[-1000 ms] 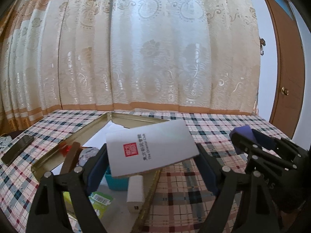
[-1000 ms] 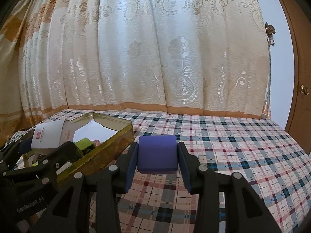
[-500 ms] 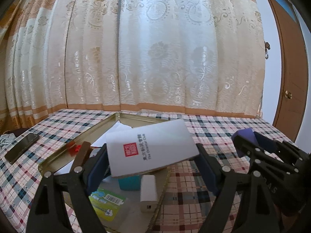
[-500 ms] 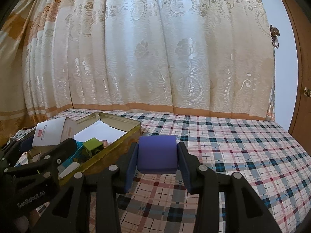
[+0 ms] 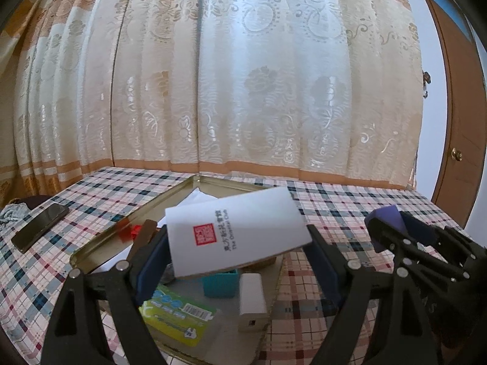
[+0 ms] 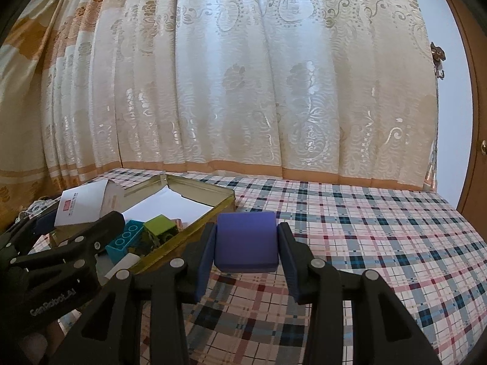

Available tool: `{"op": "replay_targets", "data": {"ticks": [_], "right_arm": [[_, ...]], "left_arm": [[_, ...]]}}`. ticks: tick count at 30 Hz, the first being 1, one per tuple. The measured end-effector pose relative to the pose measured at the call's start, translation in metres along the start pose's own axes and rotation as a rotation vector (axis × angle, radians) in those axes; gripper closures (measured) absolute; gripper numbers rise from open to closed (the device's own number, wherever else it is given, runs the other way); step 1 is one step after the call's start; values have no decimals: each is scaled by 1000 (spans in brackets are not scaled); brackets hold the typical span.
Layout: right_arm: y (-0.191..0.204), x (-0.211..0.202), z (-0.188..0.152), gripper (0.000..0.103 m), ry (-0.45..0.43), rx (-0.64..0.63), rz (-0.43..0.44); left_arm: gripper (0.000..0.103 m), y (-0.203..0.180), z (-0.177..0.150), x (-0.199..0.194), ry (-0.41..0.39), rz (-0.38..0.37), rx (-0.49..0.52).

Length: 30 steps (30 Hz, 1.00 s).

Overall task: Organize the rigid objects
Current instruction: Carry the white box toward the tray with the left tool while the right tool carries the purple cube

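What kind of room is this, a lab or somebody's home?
Most likely a home. A lace-patterned curtain hangs behind a table under a plaid tablecloth, there is a wooden door at the right, and a phone lies on the cloth.
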State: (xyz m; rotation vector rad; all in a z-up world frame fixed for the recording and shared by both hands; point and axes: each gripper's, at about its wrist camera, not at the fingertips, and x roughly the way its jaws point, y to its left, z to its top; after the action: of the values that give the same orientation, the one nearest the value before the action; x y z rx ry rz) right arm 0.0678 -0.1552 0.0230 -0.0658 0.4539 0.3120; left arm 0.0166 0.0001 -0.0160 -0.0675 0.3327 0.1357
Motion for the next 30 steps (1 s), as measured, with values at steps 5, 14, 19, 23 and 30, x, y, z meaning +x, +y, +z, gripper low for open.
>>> {"op": "replay_targets", "data": {"ticks": [5,14,19,23,30], "right_arm": [[7,-1,-1,60,-1,-8,10],[16,2,0,60,4,-15,31],[21,4,0,60,9,-26,42],[27,6,0,60,22,-40,58],[40,12,2,60,44,-70,103]], "left_arm": [[18,5,0,-1,-3,6,-6],[18,13,1,-3,-6,16,-19],[18,18,1,-3,-5,20,-29],[18,26,2,-4,-2,34,-38],[18,56,7,-7,-9,74,-66]]}}
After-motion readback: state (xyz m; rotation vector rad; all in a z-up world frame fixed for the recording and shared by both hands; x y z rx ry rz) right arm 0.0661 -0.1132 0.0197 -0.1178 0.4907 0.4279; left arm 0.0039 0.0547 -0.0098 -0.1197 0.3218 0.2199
